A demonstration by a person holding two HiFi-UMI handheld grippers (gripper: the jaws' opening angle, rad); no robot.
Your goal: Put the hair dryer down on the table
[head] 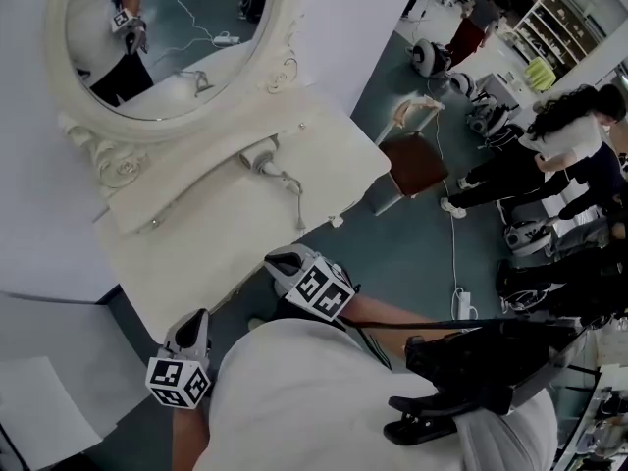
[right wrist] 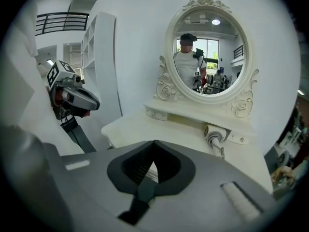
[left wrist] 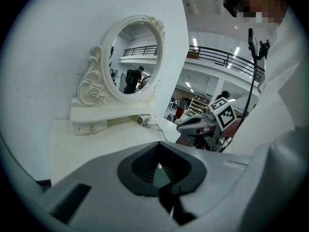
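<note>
Hair dryer point(head: 263, 158) was seen lying on desk point(head: 196, 243) by mirror point(head: 167, 47); fingers of left gripper point(left wrist: 159, 170) and right gripper point(right wrist: 149, 170) were held together, empty; cord point(head: 292, 192) should be left undisturbed.

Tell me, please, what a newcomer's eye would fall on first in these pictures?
The ornate oval mirror at the back of the white dressing table dominates. The hair dryer lies on the table just in front of the mirror's shelf, its cord trailing forward. The left gripper and right gripper hang near the person's body, short of the table, jaws together and empty.
</note>
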